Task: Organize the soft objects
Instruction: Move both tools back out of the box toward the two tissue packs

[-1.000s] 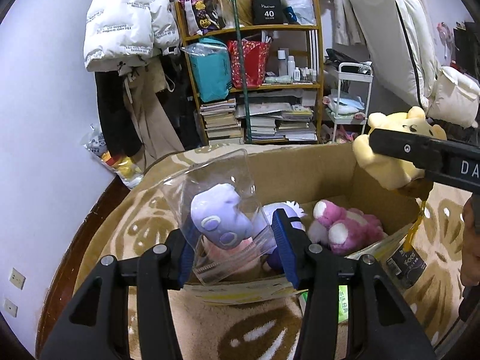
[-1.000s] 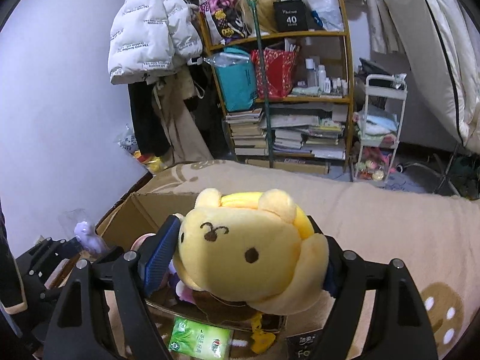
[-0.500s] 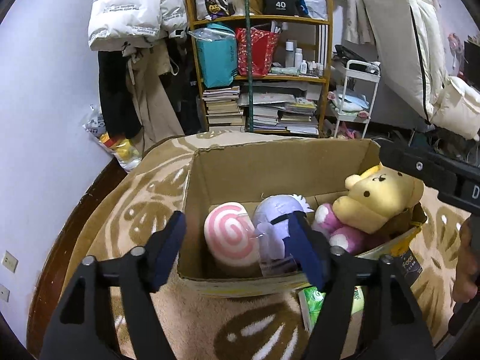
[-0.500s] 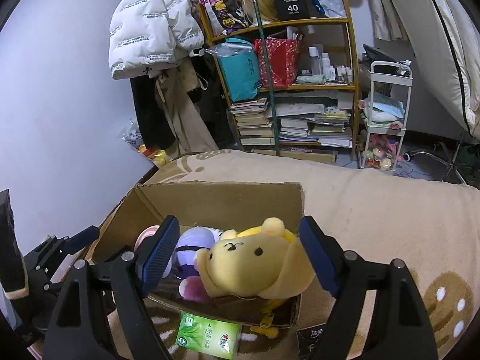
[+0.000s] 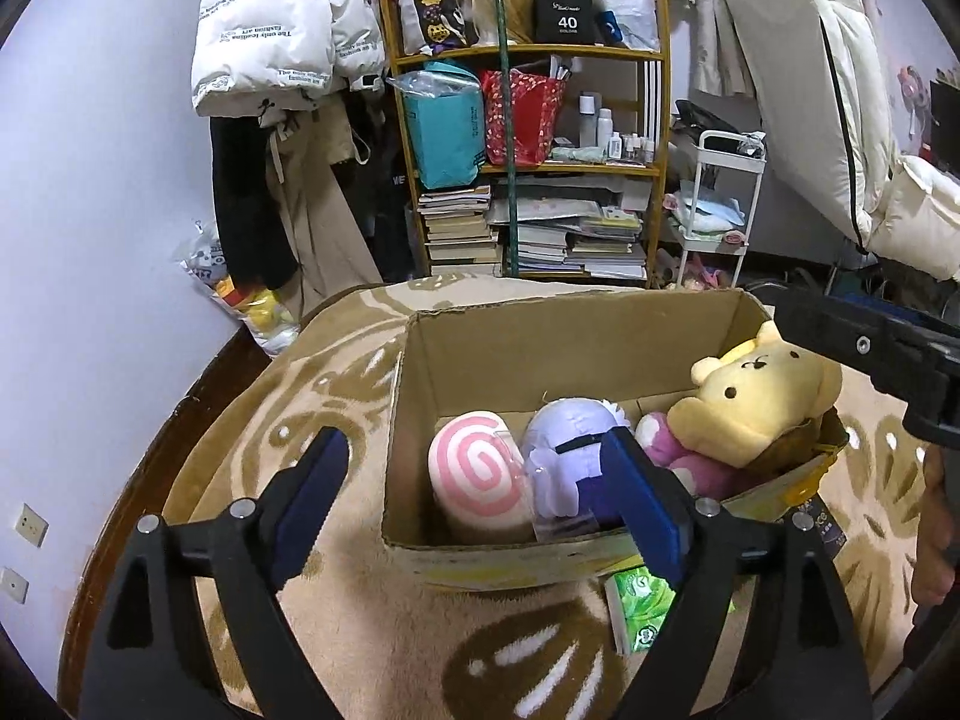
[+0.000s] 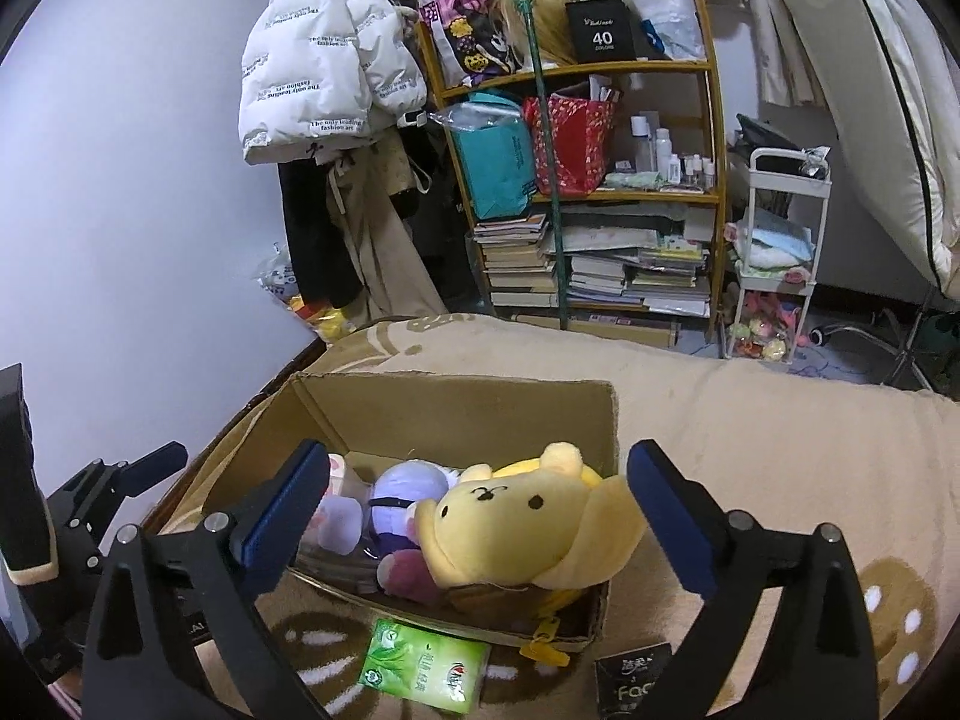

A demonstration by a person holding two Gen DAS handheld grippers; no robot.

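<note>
A cardboard box [image 5: 540, 342] [image 6: 456, 408] sits on a beige patterned blanket. In it lie a pink spiral plush [image 5: 477, 471], a purple plush in clear plastic [image 5: 567, 441] [image 6: 408, 489], a pink plush [image 5: 663, 447] and a yellow bear plush [image 5: 756, 402] [image 6: 522, 525] at the right end. My left gripper [image 5: 480, 501] is open and empty above the box's near wall. My right gripper [image 6: 477, 510] is open and empty, its fingers either side of the yellow bear without touching it.
A green tissue pack [image 6: 423, 663] [image 5: 639, 603] and a black packet [image 6: 633, 681] lie on the blanket in front of the box. Behind stand a cluttered wooden bookshelf [image 5: 528, 162], hanging coats [image 5: 282, 30] and a white trolley [image 6: 780, 252].
Both grippers opened and drew back. The bagged purple plush left my left gripper and the yellow bear left my right gripper; both now lie in the box.
</note>
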